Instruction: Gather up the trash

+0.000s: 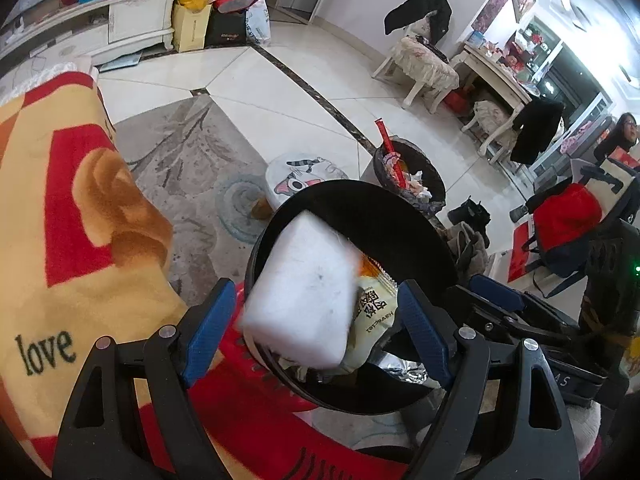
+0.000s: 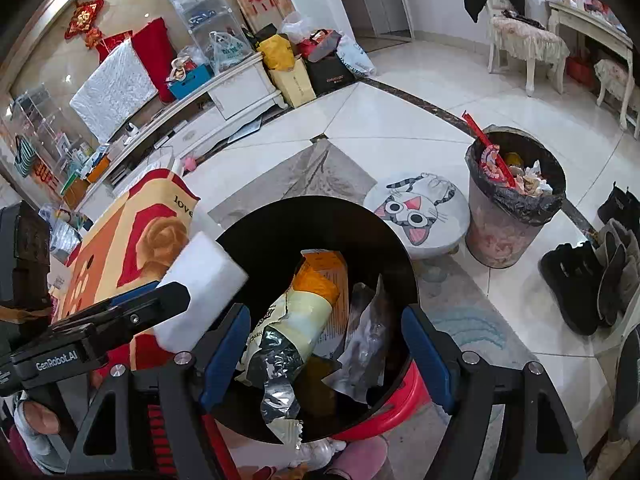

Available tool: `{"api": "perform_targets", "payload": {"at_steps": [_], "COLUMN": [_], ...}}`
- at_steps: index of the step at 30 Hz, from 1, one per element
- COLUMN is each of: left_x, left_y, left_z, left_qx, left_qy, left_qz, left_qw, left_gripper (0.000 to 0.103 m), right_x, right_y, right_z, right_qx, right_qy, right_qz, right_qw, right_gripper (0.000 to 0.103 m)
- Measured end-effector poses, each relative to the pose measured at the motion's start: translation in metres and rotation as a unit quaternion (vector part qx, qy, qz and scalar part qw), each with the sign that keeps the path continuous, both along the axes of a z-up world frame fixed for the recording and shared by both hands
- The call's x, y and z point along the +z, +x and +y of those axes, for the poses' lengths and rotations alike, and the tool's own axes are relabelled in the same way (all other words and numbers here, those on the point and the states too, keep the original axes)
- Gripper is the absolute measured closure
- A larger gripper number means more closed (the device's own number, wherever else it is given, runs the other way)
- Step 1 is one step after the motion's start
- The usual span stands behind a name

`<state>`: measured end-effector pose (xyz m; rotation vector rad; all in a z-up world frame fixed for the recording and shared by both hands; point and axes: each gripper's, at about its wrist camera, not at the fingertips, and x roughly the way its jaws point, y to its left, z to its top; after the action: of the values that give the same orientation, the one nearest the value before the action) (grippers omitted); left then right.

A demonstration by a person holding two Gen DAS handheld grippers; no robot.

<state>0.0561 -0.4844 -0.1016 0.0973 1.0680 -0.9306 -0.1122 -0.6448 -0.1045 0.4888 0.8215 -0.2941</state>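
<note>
A black round bin (image 1: pixel 400 216) (image 2: pixel 256 232) on a red stool holds snack wrappers (image 2: pixel 296 312) and foil (image 2: pixel 276 364). A white foam block (image 1: pixel 304 288) (image 2: pixel 204 284) is at the bin's left rim, between my left gripper's (image 1: pixel 316 320) wide-open blue fingers, blurred and not touching them. In the right wrist view the left gripper's finger (image 2: pixel 168 300) lies against the block. My right gripper (image 2: pixel 326 344) is open and empty over the bin; its fingers also show in the left wrist view (image 1: pixel 496 296).
A second bin (image 2: pixel 516 196) (image 1: pixel 412 176) lined with a black bag is full of trash on the tiled floor. A cat-print stool (image 2: pixel 420 216) stands beside it. A red and yellow blanket (image 1: pixel 60 220) lies left. Boots (image 2: pixel 580 280) sit right.
</note>
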Motion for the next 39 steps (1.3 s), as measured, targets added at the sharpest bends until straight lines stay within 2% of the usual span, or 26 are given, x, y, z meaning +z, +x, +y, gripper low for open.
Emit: {"api": "perform_targets", "payload": {"at_steps": [7, 12, 19, 28, 33, 39], "left_x": [0.011, 0.023, 0.039, 0.077, 0.091, 0.103], "left_y": [-0.005, -0.011, -0.020, -0.052, -0.067, -0.085], "left_z": [0.009, 0.023, 0.051, 0.095, 0.112, 0.129], "left_qx": [0.008, 0.036, 0.059, 0.084, 0.092, 0.103], "left_qy": [0.013, 0.015, -0.004, -0.019, -0.024, -0.037], "left_qz": [-0.034, -0.064, -0.087, -0.177, -0.216, -0.250], "left_qw": [0.9993, 0.9972, 0.9945, 0.9804, 0.9717, 0.9622], "left_gripper": [0.021, 0.021, 0.021, 0.021, 0.021, 0.021], "right_x": [0.004, 0.015, 0.029, 0.055, 0.079, 0.103], "right_y": [0.000, -0.004, -0.014, -0.031, -0.042, -0.052], "right_z": [0.003, 0.011, 0.036, 0.080, 0.100, 0.119], "right_qx": [0.001, -0.003, -0.012, -0.013, -0.016, -0.016], "right_qy": [-0.002, -0.020, -0.054, -0.112, -0.154, -0.171], "right_qz": [-0.003, -0.017, -0.041, -0.073, -0.095, -0.128], "right_qw": [1.000, 1.000, 0.998, 0.991, 0.983, 0.977], "right_gripper": [0.026, 0.026, 0.026, 0.026, 0.026, 0.026]}}
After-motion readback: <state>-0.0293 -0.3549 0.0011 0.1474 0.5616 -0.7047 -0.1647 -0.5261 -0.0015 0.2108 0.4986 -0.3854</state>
